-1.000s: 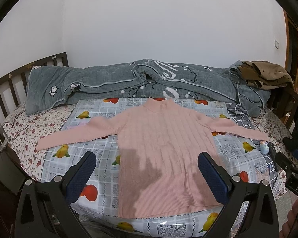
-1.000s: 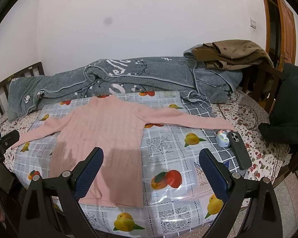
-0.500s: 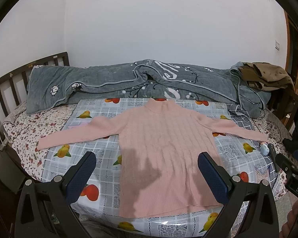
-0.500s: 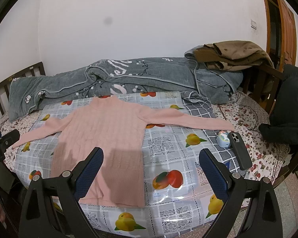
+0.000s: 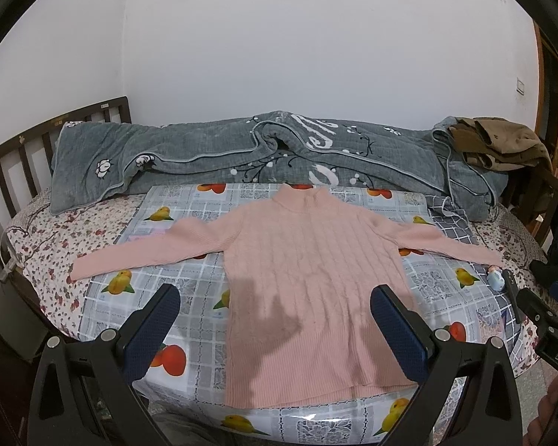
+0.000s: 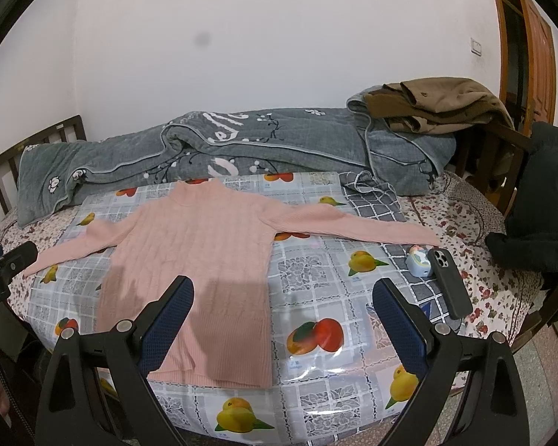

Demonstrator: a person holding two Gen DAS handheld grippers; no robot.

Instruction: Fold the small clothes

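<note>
A pink ribbed sweater (image 5: 308, 271) lies flat, face up, on a fruit-print plastic sheet (image 5: 189, 278) on the bed, both sleeves spread out sideways. It also shows in the right wrist view (image 6: 201, 260). My left gripper (image 5: 275, 297) is open and empty, held above the sweater's lower half near the bed's front edge. My right gripper (image 6: 282, 293) is open and empty, above the sweater's right hem side and the sheet. Neither gripper touches the cloth.
A rolled grey quilt (image 5: 241, 160) lies along the wall behind the sweater. Brown clothes (image 6: 435, 106) sit on its right end. A black phone (image 6: 448, 282) and a small toy (image 6: 418, 260) lie right of the sleeve. A dark chair with clothing (image 6: 535, 200) stands at right; a wooden headboard (image 5: 15, 163) at left.
Both views have shifted slightly; the sweater sits a little lower and farther in frame, so both grippers have drawn back and up a bit. The sweater has not moved.
</note>
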